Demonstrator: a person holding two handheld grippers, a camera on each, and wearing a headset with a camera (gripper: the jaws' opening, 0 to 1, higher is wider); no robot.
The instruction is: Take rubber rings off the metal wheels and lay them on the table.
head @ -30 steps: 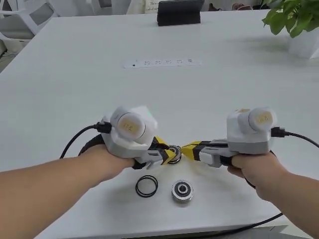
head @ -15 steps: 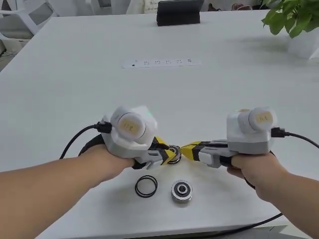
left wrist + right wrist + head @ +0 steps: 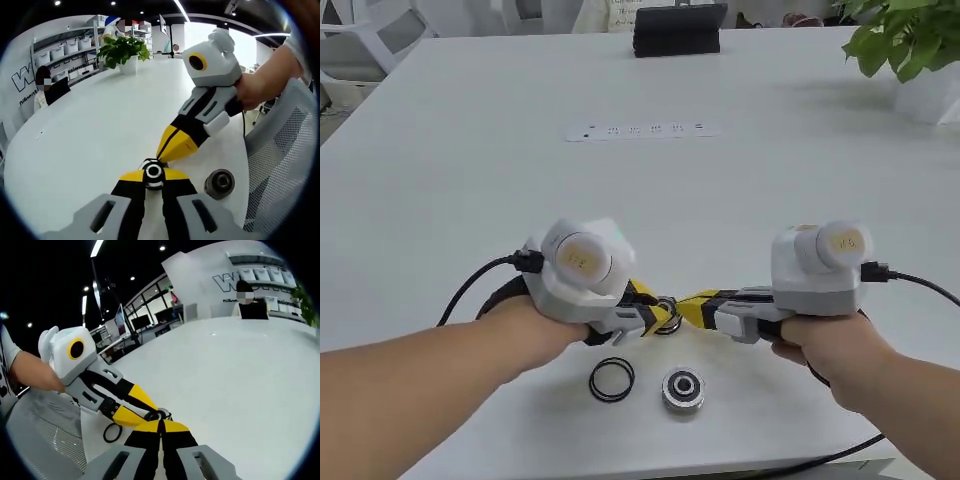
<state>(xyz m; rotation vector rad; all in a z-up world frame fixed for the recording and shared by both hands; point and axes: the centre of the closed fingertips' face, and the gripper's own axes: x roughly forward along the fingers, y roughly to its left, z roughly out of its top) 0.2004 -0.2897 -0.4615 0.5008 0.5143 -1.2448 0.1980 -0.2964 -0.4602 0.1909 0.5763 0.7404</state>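
rings [image 3: 612, 379] lie on the table [image 3: 720, 200] by a bare-looking wheel [image 3: 682, 388], and one wheel [image 3: 153, 172] is left, clamped in the left gripper [image 3: 651, 317] while the right gripper's [image 3: 162, 155] jaws, pressed together, pinch its edge.

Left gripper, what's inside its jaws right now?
A metal wheel, clamped in the jaws of the left gripper, the tip of the right gripper at its rim. The jaws cover its sides and the table beneath.
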